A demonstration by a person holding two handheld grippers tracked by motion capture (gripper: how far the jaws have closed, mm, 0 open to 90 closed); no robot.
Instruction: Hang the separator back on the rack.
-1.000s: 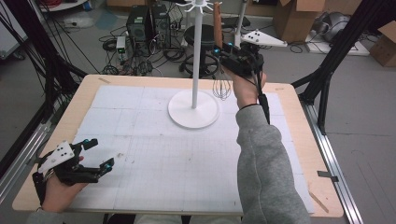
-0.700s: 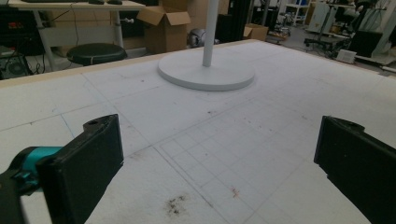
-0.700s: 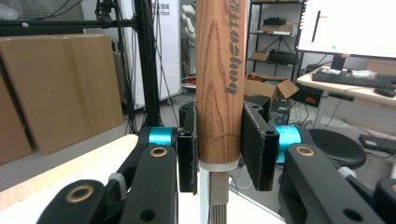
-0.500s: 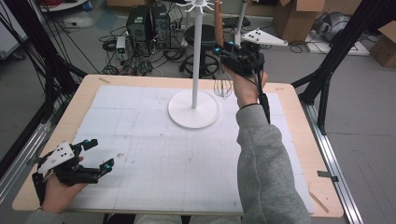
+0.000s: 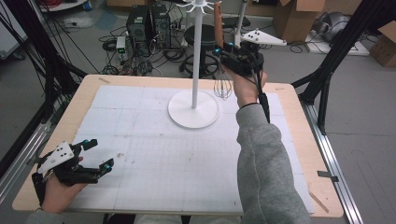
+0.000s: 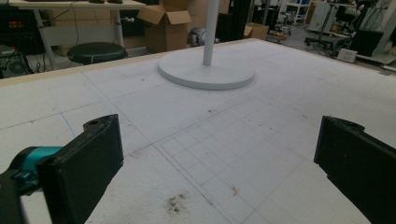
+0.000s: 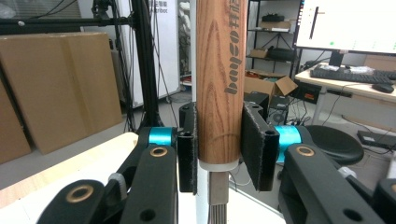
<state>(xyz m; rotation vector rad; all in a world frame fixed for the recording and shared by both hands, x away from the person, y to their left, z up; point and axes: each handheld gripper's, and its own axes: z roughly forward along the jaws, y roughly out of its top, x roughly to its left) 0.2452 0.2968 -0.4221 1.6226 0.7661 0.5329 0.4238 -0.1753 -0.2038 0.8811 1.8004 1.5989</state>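
A whisk with a wooden handle (image 7: 220, 79) and a wire head (image 5: 223, 87) hangs upright in the air beside the white stand's pole (image 5: 194, 56). My right gripper (image 5: 223, 53) is shut on the lower end of that handle; in the right gripper view both pads (image 7: 256, 144) press against the wood. The stand has hooks at its top (image 5: 200, 6) and a round white base (image 5: 194, 108) on the mat. My left gripper (image 5: 96, 154) rests at the table's near left corner, open, with nothing between its jaws (image 6: 219, 163).
A white gridded mat (image 5: 154, 158) covers the wooden table (image 5: 299, 121). Black frame posts stand at both sides. A stool (image 5: 205, 35), computers, cables and cardboard boxes lie on the floor beyond the far edge.
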